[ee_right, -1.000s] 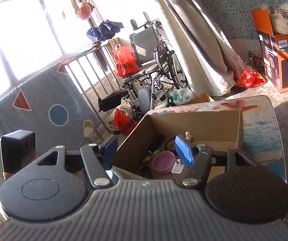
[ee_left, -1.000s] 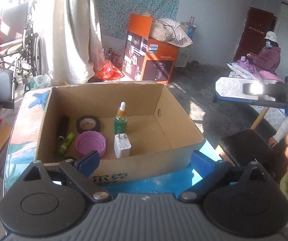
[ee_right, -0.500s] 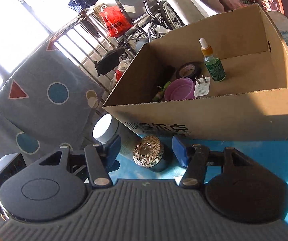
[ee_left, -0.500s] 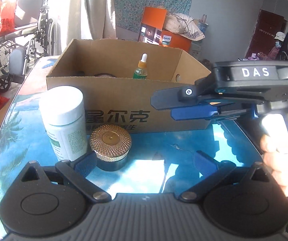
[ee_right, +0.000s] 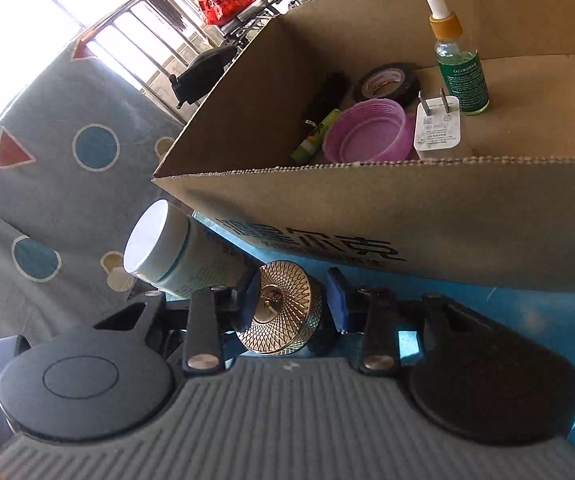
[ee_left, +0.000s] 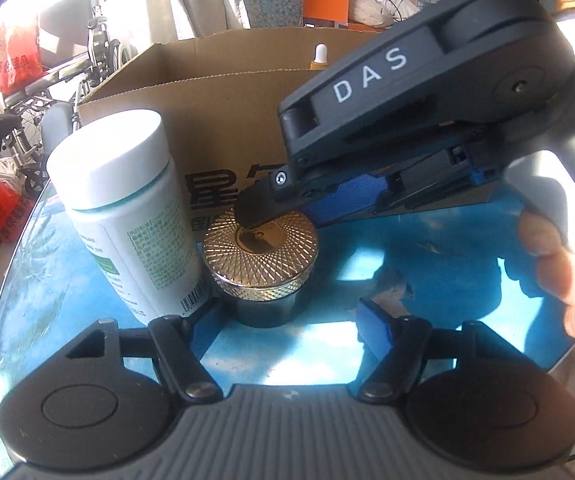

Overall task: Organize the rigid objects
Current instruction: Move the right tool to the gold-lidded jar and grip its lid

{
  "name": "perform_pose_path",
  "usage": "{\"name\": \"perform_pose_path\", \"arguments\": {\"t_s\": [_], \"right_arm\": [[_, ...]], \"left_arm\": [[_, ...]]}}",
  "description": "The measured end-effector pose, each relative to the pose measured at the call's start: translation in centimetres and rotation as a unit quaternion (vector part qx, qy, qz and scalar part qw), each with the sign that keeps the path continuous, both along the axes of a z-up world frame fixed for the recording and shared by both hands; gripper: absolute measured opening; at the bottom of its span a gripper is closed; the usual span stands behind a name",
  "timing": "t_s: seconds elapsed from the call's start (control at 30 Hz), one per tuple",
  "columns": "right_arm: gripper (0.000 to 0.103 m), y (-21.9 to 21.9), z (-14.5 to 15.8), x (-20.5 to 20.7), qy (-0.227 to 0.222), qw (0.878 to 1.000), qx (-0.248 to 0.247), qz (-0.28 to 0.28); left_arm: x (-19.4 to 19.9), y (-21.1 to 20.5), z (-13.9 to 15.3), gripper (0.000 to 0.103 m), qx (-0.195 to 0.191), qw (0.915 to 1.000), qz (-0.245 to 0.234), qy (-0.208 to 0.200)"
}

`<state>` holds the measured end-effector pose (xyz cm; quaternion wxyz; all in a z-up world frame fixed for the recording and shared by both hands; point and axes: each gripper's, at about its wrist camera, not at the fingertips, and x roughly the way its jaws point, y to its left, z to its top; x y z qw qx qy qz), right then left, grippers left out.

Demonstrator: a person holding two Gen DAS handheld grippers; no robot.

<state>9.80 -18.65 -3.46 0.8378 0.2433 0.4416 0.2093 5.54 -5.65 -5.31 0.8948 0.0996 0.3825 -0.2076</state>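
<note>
A gold-lidded jar (ee_left: 259, 256) stands on the blue table (ee_left: 427, 264) in front of the cardboard box (ee_left: 223, 120), touching a white bottle (ee_left: 123, 208) on its left. My left gripper (ee_left: 287, 320) is low at the jar's near side, jaws closing, with nothing pressed between them. My right gripper (ee_right: 293, 300) reaches in from the right and straddles the jar (ee_right: 283, 308). Its jaws are closing, and a thin gap still shows at the right pad (ee_right: 337, 300). The box (ee_right: 407, 216) holds a dropper bottle (ee_right: 461, 76), tape roll (ee_right: 387, 82), pink lid (ee_right: 367, 132) and charger (ee_right: 437, 128).
The white bottle (ee_right: 175, 256) crowds the right gripper's left finger. A person's hand (ee_left: 559, 264) holds the right gripper's handle. A wheelchair (ee_left: 87, 60) and an orange carton (ee_left: 325, 4) stand beyond the table, and a patterned cloth (ee_right: 67, 160) hangs at its left side.
Both grippers came down from above the box to the table in front of it. The right gripper moved in around the gold-lidded jar and narrowed. The left jaws also narrowed.
</note>
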Motion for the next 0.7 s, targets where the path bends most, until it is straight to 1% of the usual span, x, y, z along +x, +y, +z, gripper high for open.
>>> {"name": "perform_pose_path", "arguments": {"t_s": [0.07,0.2,0.33,0.53,0.63,0.67,0.7], "right_arm": [[0.034,0.4,-0.1,0.2,0.001,1.0,-0.009,0.006],[0.035,0.2,0.1,0.1,0.008,1.0,-0.021,0.009],[0.036,-0.9,0.4,-0.7,0.015,0.999,-0.03,0.002],[0.037,-4.2,0.5,-3.7,0.024,0.999,-0.037,-0.031],[0.037,-5.8,0.5,-5.1,0.029,0.998,-0.033,-0.051],[0.037,-6.3,0.4,-5.5,0.031,0.997,-0.03,-0.057],[0.037,-6.8,0.4,-5.7,0.033,0.997,-0.024,-0.061]], "left_arm": [[0.1,0.0,0.1,0.073,-0.003,1.0,0.002,0.002],[-0.1,-0.1,0.3,0.072,-0.009,0.9999,-0.01,0.006],[-0.8,-1.1,0.3,0.072,-0.014,0.9991,-0.038,0.011],[-2.0,-3.4,0.6,0.072,-0.018,0.9957,-0.089,0.018],[-2.5,-4.2,0.7,0.067,-0.018,0.9936,-0.11,0.02],[-2.6,-4.5,0.8,0.064,-0.015,0.9932,-0.114,0.018],[-2.7,-4.6,0.9,0.063,-0.013,0.9932,-0.115,0.015]]}}
